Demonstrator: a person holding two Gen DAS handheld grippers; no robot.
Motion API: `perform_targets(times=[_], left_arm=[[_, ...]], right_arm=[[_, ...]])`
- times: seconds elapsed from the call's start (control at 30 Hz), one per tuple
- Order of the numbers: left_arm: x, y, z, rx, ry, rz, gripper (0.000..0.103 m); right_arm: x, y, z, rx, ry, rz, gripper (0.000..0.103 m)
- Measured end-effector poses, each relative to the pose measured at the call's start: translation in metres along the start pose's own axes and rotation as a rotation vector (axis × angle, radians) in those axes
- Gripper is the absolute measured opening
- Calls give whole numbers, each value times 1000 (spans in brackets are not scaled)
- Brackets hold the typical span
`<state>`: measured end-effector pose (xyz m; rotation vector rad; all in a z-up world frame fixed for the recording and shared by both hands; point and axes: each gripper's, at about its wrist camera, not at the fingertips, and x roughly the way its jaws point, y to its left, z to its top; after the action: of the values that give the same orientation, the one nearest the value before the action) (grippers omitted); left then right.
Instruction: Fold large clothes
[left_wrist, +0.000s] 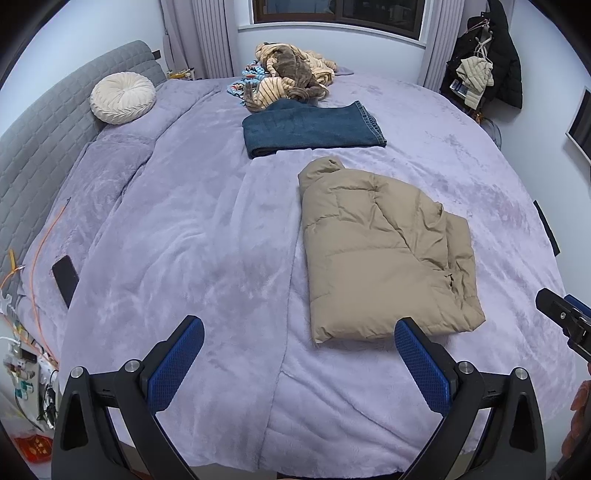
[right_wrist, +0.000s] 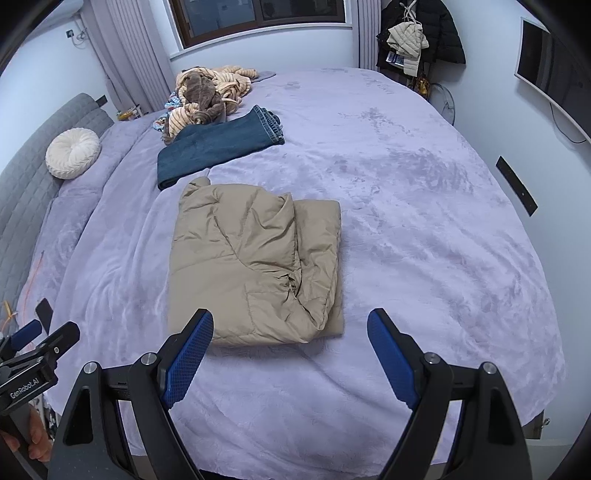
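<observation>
The jacket (right_wrist: 255, 266) lies folded; jeans (right_wrist: 218, 142) behind it are folded too, the pile (right_wrist: 210, 92) beyond unfolded. Left gripper (left_wrist: 299, 336) and right gripper (right_wrist: 290, 328) gape empty.

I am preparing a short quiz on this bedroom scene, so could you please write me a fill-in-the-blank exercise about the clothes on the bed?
1. The tan puffer jacket lies ____ on the purple bedspread.
2. Just beyond it lies a folded pair of ____ jeans.
3. A round ____ cushion rests against the grey headboard.
4. The jaws of the left gripper and the right gripper both stand ____ and hold nothing.

Missing words: folded; blue; white; open
</observation>
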<state>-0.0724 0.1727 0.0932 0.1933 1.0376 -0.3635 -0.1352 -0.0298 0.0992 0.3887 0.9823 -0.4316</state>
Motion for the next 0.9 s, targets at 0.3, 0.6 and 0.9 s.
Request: perform_targets(times=[0.3, 0.6, 0.9], left_arm=[[0, 0, 2, -7, -1, 8, 103], [0, 2, 1, -16, -1, 8, 103], [1, 3, 1, -20, 0, 10, 103]], right_arm=[[0, 1, 0, 1, 0, -1, 88], [-1, 2, 2, -1, 1, -4, 88], [-1, 3, 1, -1, 2, -5, 88]])
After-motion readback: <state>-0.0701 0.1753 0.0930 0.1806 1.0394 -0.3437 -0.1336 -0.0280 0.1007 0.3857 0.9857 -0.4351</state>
